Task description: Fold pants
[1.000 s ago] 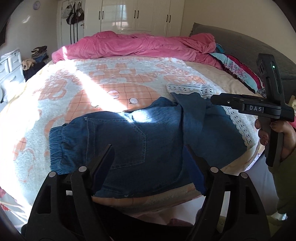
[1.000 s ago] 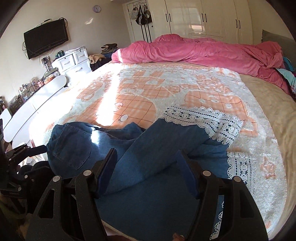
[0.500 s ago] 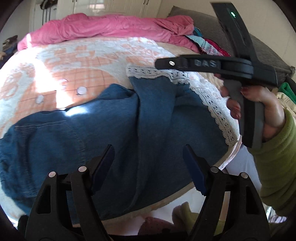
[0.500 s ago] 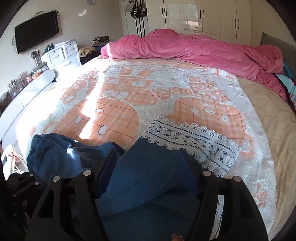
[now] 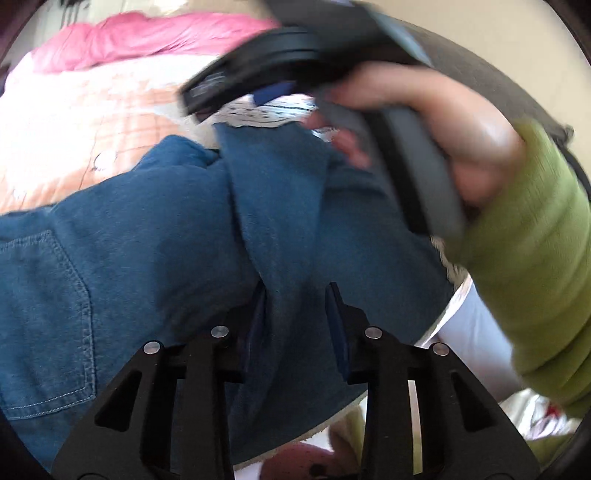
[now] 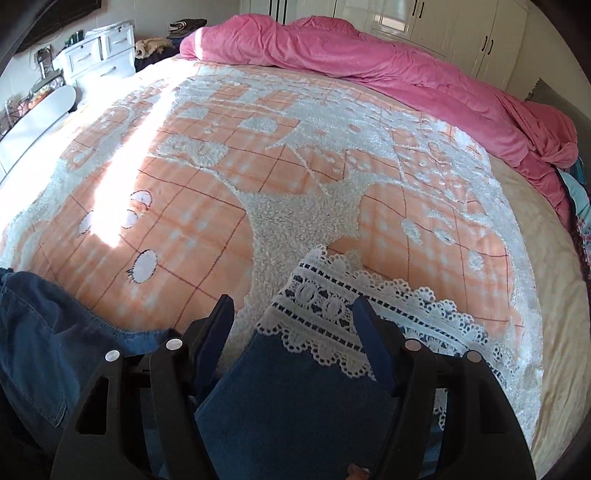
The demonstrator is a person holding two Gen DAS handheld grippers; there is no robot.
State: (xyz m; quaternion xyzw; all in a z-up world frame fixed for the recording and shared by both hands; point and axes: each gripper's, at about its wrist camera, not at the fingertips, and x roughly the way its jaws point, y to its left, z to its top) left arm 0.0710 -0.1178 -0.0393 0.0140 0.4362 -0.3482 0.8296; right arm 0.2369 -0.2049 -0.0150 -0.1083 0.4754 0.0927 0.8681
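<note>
While the left wrist view looks down at the bed (image 5: 85, 122), a big blurry hand (image 5: 436, 125) in a green sleeve (image 5: 535, 243) fills the top right. That hand holds the right hand-held gripper (image 5: 273, 92), and it blocks much of the bed and the pink blanket (image 5: 147, 37) behind it. Half a second ago this hand was farther off and sharper; now it is very near the camera. The left hand-held gripper (image 5: 297, 321) has just been closing. Its blue pads now press on a raised fold of the pants (image 5: 147, 229), so it is gripping the cloth. The pants are blue denim. They lie at the near edge of the bed, with a stitched pocket (image 5: 44, 317) on the left and a leg folded over the middle.

From the right wrist view, the orange and white bed cover (image 6: 207, 206) spreads out wide. The pink blanket (image 6: 369, 62) is piled along the far side. White drawers (image 6: 99, 51) stand at the left and white closet doors (image 6: 443, 22) at the back. Compared with half a second ago, the bed looks closer and the lace is right at the fingers. The right hand-held gripper (image 6: 295, 321) is open, with a wide gap. The white lace trim (image 6: 354, 321) of the pants leg (image 6: 295, 406) lies between its fingers, but the pads do not squeeze it. More denim lies at the left edge.
</note>
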